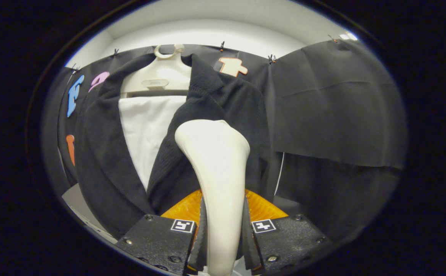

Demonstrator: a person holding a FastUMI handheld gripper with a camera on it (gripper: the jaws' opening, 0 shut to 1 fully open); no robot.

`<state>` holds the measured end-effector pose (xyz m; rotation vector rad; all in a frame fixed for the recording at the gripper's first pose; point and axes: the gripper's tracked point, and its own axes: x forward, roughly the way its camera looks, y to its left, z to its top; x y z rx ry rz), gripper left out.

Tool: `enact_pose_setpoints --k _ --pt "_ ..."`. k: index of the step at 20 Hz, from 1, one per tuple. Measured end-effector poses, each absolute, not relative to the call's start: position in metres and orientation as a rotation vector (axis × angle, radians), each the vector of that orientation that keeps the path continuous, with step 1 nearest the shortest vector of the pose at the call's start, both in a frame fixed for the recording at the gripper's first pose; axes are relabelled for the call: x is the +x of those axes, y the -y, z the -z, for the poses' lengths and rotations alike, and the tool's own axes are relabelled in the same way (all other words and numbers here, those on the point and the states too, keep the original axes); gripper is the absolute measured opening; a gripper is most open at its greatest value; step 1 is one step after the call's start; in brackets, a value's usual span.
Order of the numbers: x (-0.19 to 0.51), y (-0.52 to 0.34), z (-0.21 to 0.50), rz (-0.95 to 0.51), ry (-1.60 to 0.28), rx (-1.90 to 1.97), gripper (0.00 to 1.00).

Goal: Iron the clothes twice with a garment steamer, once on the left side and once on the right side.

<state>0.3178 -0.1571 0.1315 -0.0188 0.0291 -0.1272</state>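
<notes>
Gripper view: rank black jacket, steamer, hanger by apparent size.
1. Black jacket, hung on the hanger.
2. Steamer, held in the shut claw; nearness to the camera inflates it.
3. Hanger, partly covered by the jacket, so true size unsure.

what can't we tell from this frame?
- Face of the white plastic garment steamer, gripper view: turned toward the black jacket, so contact and steam are unreadable.
- Jacket hem and sleeves: cut off behind the gripper, whose fingers clamp the steamer's handle.
- Embossed mark on the white plastic hanger: too small to read.
- Steamer's base and cord: hidden below the fingers.
</notes>
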Motion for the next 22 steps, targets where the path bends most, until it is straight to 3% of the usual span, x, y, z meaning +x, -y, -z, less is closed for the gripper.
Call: enact_pose_setpoints --k 22 --pt "0.316 0.153 -0.016 0.252 -0.217 -0.108 0.41"
